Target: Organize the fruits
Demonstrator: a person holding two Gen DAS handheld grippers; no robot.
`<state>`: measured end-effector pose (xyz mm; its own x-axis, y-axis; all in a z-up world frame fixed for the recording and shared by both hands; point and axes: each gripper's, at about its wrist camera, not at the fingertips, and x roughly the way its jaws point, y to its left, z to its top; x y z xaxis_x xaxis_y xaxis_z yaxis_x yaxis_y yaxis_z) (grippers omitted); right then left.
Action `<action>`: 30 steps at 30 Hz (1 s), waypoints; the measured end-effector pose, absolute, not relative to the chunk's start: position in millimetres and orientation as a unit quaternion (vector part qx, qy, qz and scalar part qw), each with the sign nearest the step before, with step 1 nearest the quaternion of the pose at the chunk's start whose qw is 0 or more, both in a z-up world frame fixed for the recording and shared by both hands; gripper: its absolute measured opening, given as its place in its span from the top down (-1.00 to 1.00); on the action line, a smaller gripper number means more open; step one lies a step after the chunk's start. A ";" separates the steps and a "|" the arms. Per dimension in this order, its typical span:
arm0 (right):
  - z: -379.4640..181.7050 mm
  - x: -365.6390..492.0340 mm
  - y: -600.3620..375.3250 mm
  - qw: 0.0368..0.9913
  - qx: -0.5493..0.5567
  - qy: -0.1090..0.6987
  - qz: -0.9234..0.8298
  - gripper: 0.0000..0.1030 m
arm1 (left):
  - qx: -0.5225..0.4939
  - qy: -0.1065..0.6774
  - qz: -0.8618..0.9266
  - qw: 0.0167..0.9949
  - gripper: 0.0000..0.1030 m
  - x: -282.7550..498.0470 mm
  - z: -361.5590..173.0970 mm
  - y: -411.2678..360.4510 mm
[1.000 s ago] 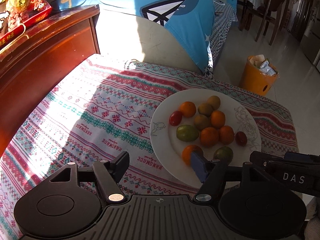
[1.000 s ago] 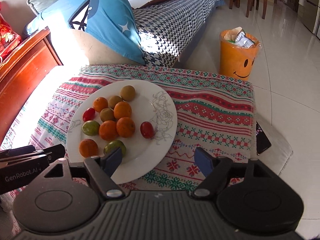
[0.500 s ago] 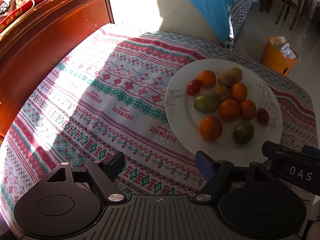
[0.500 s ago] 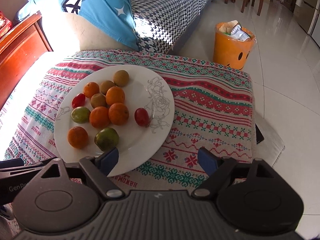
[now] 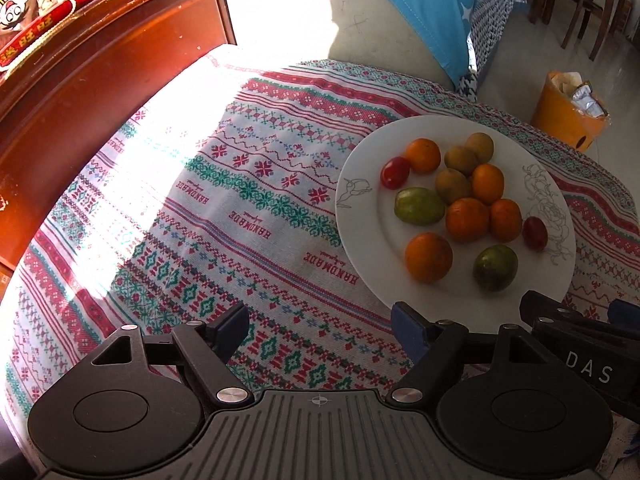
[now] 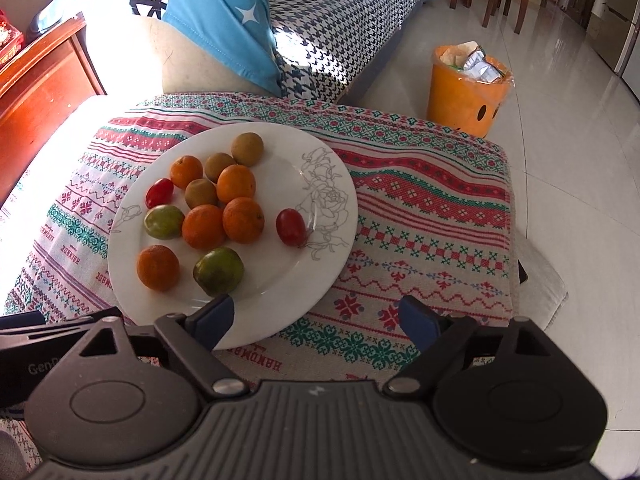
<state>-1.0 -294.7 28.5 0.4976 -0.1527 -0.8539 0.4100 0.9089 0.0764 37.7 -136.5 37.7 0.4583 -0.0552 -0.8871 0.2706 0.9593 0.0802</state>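
White glazed plate (image 6: 280,280), round, line-drawn rose on rim, on woven patterned tablecloth (image 5: 248,200). Smooth round oranges (image 6: 204,226), two green fruits (image 6: 218,271), brownish ones (image 6: 247,149), glossy oval tomatoes (image 6: 291,226) heaped on it. Left gripper (image 5: 320,326) and right gripper (image 6: 316,314): both spread wide, empty, near plate's edge.
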 end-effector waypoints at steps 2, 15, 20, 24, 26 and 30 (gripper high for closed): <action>28.8 -1.1 -293.4 0.855 0.133 0.473 -0.164 -0.73 | 0.109 0.509 -0.095 0.849 -0.55 37.5 38.3 -137.2; 30.1 -1.3 -294.1 0.856 0.134 0.471 -0.165 -0.73 | 0.113 0.500 -0.093 0.853 -0.56 37.7 41.3 -137.6; 30.5 -1.3 -294.0 0.857 0.134 0.469 -0.166 -0.73 | 0.114 0.498 -0.092 0.855 -0.56 38.7 41.7 -138.4; 30.9 -0.9 -294.5 0.858 0.134 0.467 -0.168 -0.73 | 0.118 0.494 -0.093 0.856 -0.56 38.9 42.2 -140.3; 30.9 -0.7 -294.8 0.857 0.135 0.468 -0.169 -0.73 | 0.120 0.493 -0.093 0.857 -0.56 39.2 42.4 -140.9; 30.9 -0.4 -295.0 0.858 0.134 0.467 -0.170 -0.73 | 0.123 0.492 -0.094 0.857 -0.56 40.1 41.5 -142.0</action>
<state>-0.4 -295.0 30.9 0.5068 -0.1661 -0.8459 0.4170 0.9061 0.0719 40.1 -142.0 41.5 0.4988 -0.0394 -0.8658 0.2811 0.9523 0.1186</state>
